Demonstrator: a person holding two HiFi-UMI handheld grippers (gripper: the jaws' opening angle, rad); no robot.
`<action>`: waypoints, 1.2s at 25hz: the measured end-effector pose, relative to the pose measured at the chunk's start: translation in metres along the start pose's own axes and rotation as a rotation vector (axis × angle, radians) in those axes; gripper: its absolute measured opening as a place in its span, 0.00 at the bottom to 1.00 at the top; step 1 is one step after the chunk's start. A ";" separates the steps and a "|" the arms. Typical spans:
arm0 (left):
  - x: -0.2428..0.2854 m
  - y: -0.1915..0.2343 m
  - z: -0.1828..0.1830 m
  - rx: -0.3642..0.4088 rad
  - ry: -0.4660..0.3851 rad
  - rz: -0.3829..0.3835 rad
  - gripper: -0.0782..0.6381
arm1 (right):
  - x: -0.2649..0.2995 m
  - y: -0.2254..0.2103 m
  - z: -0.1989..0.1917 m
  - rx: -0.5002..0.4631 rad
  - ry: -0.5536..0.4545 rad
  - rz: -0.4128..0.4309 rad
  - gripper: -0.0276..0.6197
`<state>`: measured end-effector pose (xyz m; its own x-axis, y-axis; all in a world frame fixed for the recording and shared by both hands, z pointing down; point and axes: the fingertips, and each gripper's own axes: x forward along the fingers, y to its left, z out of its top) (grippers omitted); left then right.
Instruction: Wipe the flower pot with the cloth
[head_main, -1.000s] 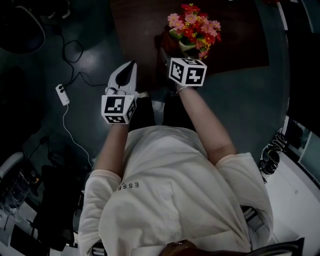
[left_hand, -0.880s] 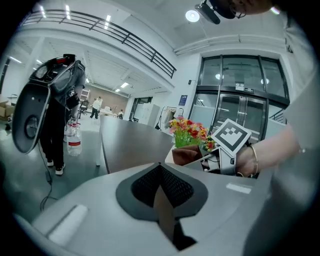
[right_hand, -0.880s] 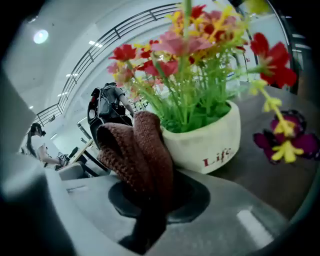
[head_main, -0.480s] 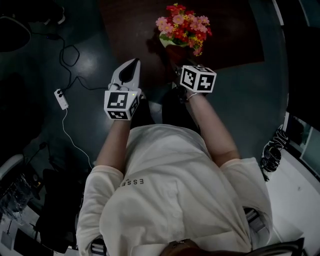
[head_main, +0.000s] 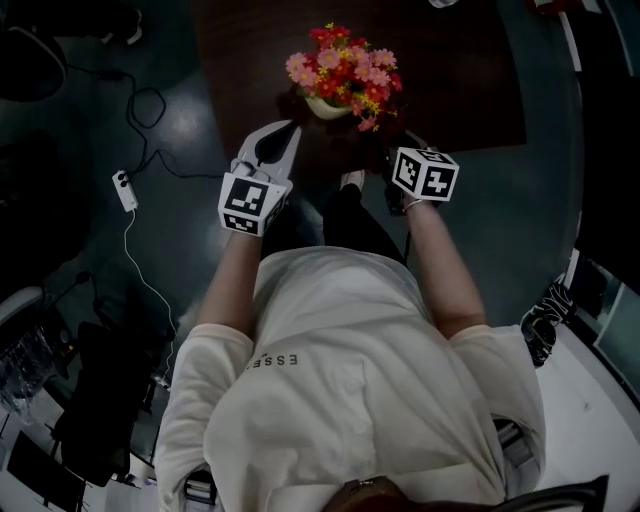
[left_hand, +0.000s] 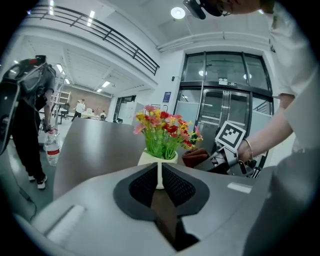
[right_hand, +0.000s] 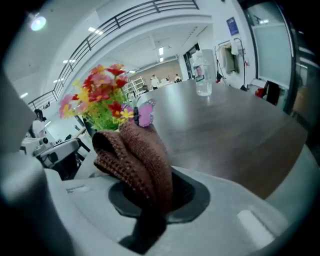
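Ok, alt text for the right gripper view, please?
The right gripper is shut on a folded brown knitted cloth, which stands up in front of bright red, pink and yellow flowers. Farther back, a clear bottle stands on the long dark table.

Left claw (head_main: 281, 135): drawn in from well left of the flower pot (head_main: 325, 105) to just beside it.
Right claw (head_main: 398, 152): shifted from in front of the flower pot to its right.

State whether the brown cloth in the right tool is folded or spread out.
Folded. The brown cloth stands doubled over in thick, bunched layers, pinched in the right tool.
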<state>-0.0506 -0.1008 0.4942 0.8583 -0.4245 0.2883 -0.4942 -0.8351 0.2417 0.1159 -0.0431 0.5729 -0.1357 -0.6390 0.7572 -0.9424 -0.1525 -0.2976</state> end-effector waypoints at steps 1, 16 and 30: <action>0.004 -0.003 -0.003 0.021 0.010 -0.006 0.21 | 0.000 -0.008 0.004 -0.025 0.003 -0.007 0.12; 0.091 -0.003 -0.016 0.252 0.134 -0.086 0.92 | 0.029 -0.064 0.066 -0.218 0.047 0.075 0.12; 0.124 -0.005 -0.023 0.239 0.190 -0.173 0.88 | 0.042 -0.064 0.078 -0.284 0.060 0.141 0.12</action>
<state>0.0548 -0.1409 0.5503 0.8745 -0.2156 0.4345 -0.2781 -0.9568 0.0851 0.1939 -0.1190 0.5788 -0.2813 -0.5916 0.7556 -0.9594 0.1570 -0.2342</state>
